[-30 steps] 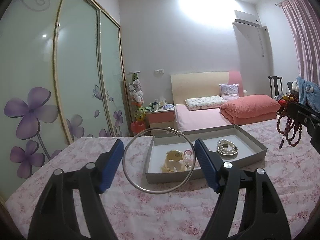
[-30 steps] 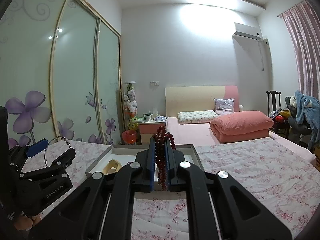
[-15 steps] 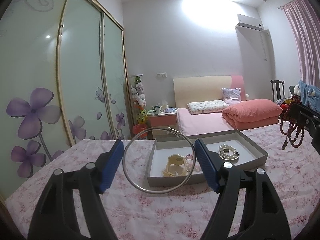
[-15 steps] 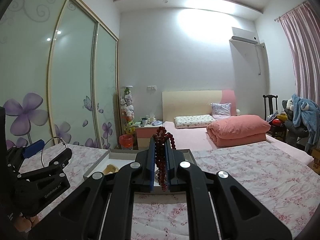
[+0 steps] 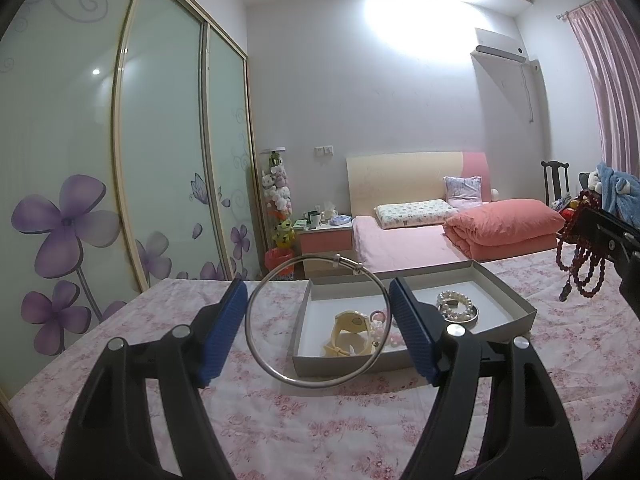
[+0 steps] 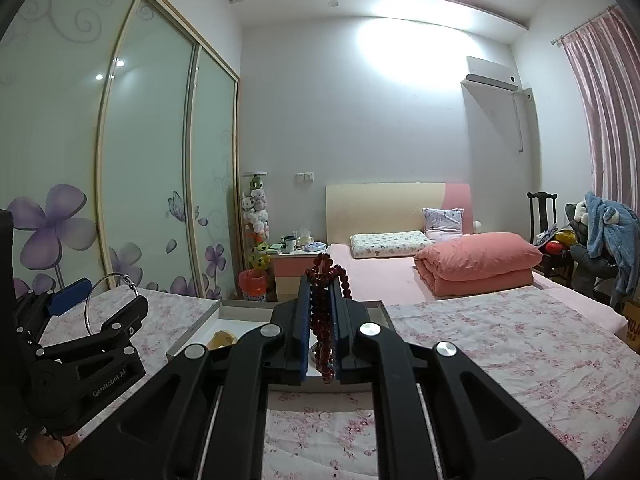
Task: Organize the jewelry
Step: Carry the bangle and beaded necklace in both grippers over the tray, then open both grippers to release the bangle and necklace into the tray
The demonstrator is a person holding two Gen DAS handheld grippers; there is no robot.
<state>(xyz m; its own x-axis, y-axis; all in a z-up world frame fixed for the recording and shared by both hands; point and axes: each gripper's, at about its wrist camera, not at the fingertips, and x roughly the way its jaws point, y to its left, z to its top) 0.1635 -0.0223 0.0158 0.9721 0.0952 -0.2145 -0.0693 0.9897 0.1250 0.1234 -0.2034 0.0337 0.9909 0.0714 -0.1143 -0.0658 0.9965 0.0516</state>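
My left gripper (image 5: 316, 320) is shut on a large silver bangle (image 5: 256, 344), held upright between its blue pads above the floral cloth. Behind it lies a shallow grey box (image 5: 500, 292) holding a cream bracelet (image 5: 352, 332), pink beads (image 5: 380, 316) and a pearl bracelet (image 5: 456, 306). My right gripper (image 6: 322, 320) is shut on a dark red bead necklace (image 6: 326, 280) that hangs between its pads, over the box (image 6: 200, 330). The necklace (image 5: 580, 268) also shows at the right edge of the left wrist view. The left gripper with the bangle (image 6: 90, 312) shows at the left of the right wrist view.
The table wears a pink floral cloth (image 5: 280, 420). Beyond it stand a pink bed (image 5: 420, 236), a nightstand (image 5: 324, 240) and a sliding wardrobe (image 5: 120, 160) on the left. A chair with clothes (image 6: 600, 240) stands at the right.
Both views have tilted upward, so the box and table sit lower in frame. Both grippers keep their hold on the bangle and the necklace.
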